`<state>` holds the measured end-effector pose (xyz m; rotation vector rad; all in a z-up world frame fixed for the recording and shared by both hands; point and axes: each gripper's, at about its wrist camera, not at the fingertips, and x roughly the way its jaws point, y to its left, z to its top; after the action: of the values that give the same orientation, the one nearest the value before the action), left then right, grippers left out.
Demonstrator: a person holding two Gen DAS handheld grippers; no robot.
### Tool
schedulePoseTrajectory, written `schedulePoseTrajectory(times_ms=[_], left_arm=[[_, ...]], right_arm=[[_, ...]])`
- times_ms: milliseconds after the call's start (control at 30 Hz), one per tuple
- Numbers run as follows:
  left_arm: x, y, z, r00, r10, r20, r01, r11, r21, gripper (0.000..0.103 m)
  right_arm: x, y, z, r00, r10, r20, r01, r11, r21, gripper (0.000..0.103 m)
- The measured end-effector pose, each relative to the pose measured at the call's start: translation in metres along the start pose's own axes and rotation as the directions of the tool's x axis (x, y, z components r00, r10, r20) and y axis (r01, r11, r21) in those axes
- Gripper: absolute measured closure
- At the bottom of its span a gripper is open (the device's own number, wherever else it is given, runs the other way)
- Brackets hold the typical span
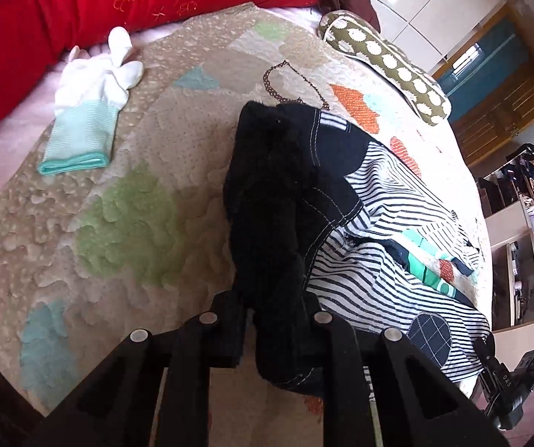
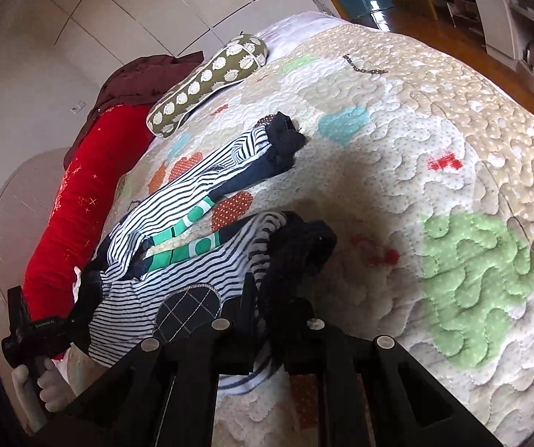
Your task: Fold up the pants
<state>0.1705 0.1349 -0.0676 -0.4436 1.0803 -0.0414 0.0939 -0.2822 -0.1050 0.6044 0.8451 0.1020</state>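
Small striped pants (image 1: 390, 223) with navy patches, green trim and a black fleece lining lie on a quilted bed cover (image 1: 118, 193). My left gripper (image 1: 276, 316) is shut on the black waistband end (image 1: 267, 201) and holds it bunched and lifted. In the right wrist view the pants (image 2: 177, 260) stretch away to the left, with one leg's dark cuff (image 2: 285, 141) lying flat farther off. My right gripper (image 2: 272, 309) is shut on the nearer leg's black cuff (image 2: 300, 246). The left gripper's body (image 2: 36, 331) shows at the lower left of that view.
A white and mint glove (image 1: 88, 111) lies on the cover to the left. A red bolster (image 1: 99, 3) runs along the bed's far side. An olive dotted pillow (image 1: 386, 63) lies at the far right. Shelves and a wooden floor (image 2: 453, 37) are beyond the bed.
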Motion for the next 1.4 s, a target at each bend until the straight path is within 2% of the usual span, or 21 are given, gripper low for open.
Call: schedulePoseTrajectory(times_ms=[133, 200, 267, 367, 433, 467, 500, 567, 700, 767, 867, 967, 1000, 1067, 1100, 1200, 1400], left_arm=[[-0.030, 0.014, -0.026, 1.000, -0.014, 0.022, 0.014, 1.000, -0.009, 0.086], [-0.034, 0.022, -0.040, 1.000, -0.004, 0.026, 0.004, 1.000, -0.016, 0.085], [-0.026, 0.029, -0.055, 1.000, 0.019, 0.001, -0.019, 1.000, -0.012, 0.078], [-0.015, 0.043, -0.067, 0.999, 0.006, -0.035, -0.007, 1.000, -0.025, 0.076], [-0.022, 0.054, -0.074, 0.999, -0.029, -0.014, 0.028, 0.999, -0.034, 0.073], [-0.029, 0.058, -0.077, 0.999, -0.041, 0.009, 0.041, 0.999, -0.033, 0.072], [-0.036, 0.060, -0.079, 0.998, -0.044, 0.035, 0.045, 0.999, -0.027, 0.071], [-0.053, 0.063, -0.084, 0.994, -0.028, 0.107, 0.029, 1.000, -0.007, 0.064], [-0.081, 0.073, -0.092, 0.973, 0.053, 0.223, -0.050, 0.999, -0.021, 0.062], [-0.088, 0.081, -0.089, 0.969, 0.052, 0.240, -0.043, 0.998, -0.043, 0.062], [-0.093, 0.093, -0.086, 0.970, 0.043, 0.241, -0.028, 0.998, -0.064, 0.062], [-0.095, 0.096, -0.084, 0.964, 0.073, 0.255, -0.058, 0.996, -0.064, 0.062], [-0.093, 0.097, -0.083, 0.964, 0.084, 0.254, -0.070, 0.995, -0.066, 0.062], [-0.089, 0.099, -0.081, 0.967, 0.080, 0.241, -0.065, 0.995, -0.070, 0.062], [-0.087, 0.100, -0.080, 0.969, 0.076, 0.234, -0.060, 0.996, -0.071, 0.062], [-0.080, 0.097, -0.080, 0.973, 0.064, 0.223, -0.050, 0.997, -0.065, 0.062], [-0.075, 0.078, -0.087, 0.980, 0.012, 0.199, -0.010, 1.000, -0.015, 0.062]], right_arm=[[-0.034, 0.000, -0.021, 0.999, 0.041, -0.001, -0.041, 0.999, 0.009, 0.092], [-0.047, -0.004, -0.039, 0.999, 0.054, -0.003, -0.054, 0.998, 0.016, 0.092], [-0.052, -0.009, -0.057, 0.999, 0.033, -0.021, -0.033, 0.999, 0.011, 0.091], [-0.047, -0.016, -0.078, 0.996, -0.044, -0.078, 0.043, 0.999, -0.017, 0.083], [-0.055, -0.014, -0.080, 0.995, -0.073, -0.075, 0.070, 0.997, -0.038, 0.078], [-0.062, -0.012, -0.078, 0.995, -0.092, -0.051, 0.089, 0.995, -0.053, 0.066], [-0.070, -0.007, -0.073, 0.994, -0.107, -0.014, 0.105, 0.992, -0.069, 0.052], [-0.081, 0.005, -0.055, 0.992, -0.111, 0.054, 0.116, 0.989, -0.097, 0.038], [-0.052, 0.030, 0.001, 0.994, -0.102, 0.050, 0.107, 0.985, -0.132, 0.035], [-0.019, 0.039, 0.034, 0.994, -0.103, 0.033, 0.106, 0.987, -0.122, 0.034], [0.036, 0.037, 0.078, 0.992, -0.129, -0.005, 0.129, 0.991, -0.034, 0.034], [0.083, 0.031, 0.105, 0.988, -0.146, -0.046, 0.148, 0.988, 0.033, 0.034], [0.094, 0.032, 0.108, 0.989, -0.139, -0.054, 0.142, 0.989, 0.043, 0.036], [0.111, 0.035, 0.109, 0.988, -0.121, -0.098, 0.125, 0.992, 0.034, 0.094], [0.112, 0.037, 0.106, 0.986, -0.127, -0.106, 0.130, 0.991, 0.024, 0.095], [0.093, 0.044, 0.095, 0.984, -0.170, -0.060, 0.167, 0.985, -0.042, 0.095], [0.036, 0.020, 0.075, 0.977, -0.213, -0.014, 0.212, 0.977, -0.030, 0.095]])
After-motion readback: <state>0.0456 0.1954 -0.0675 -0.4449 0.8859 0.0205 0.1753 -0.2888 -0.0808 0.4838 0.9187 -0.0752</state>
